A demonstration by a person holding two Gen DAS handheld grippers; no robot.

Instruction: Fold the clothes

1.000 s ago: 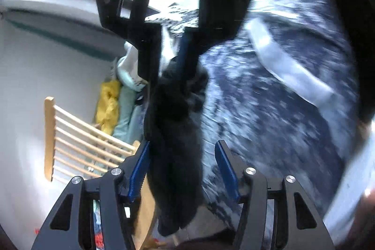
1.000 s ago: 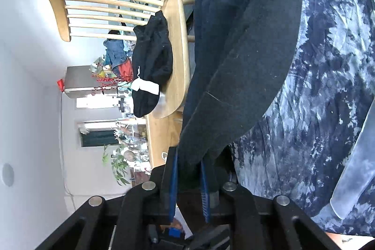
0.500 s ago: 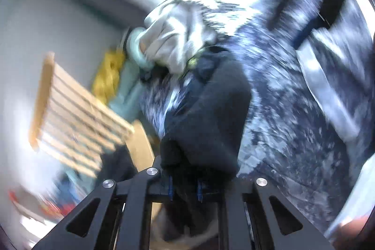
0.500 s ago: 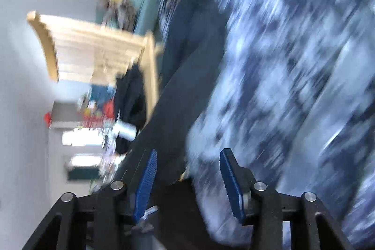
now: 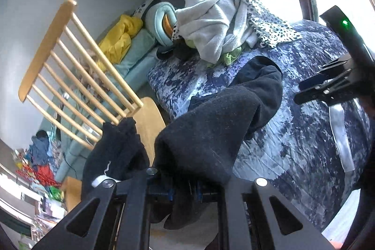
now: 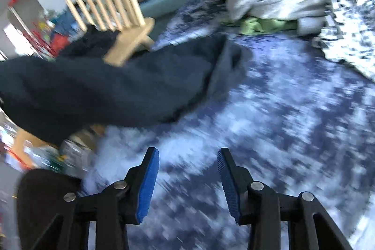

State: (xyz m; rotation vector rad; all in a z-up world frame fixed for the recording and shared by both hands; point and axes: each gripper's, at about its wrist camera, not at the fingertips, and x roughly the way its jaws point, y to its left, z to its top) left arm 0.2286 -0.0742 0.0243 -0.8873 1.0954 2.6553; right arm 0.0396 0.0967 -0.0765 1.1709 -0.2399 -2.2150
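Only the left wrist view shows the left gripper (image 5: 184, 190) with its jaws pinching one end of the black garment (image 5: 225, 123), a second dark garment (image 5: 114, 156) draped on the wooden chair (image 5: 77, 76), and the right gripper (image 5: 328, 86) off to the right above the blue patterned bedspread (image 5: 304, 137). The blurred right wrist view instead shows the right gripper (image 6: 187, 177) with its blue pads (image 6: 148, 182) spread wide and holding nothing. The garment's long axis runs from the left gripper's jaws away toward the pile of light clothes (image 5: 218, 25), its far end resting on the bedspread near the bed's edge; in the right wrist view it (image 6: 112, 88) stretches sideways from the left border toward the bed's middle.
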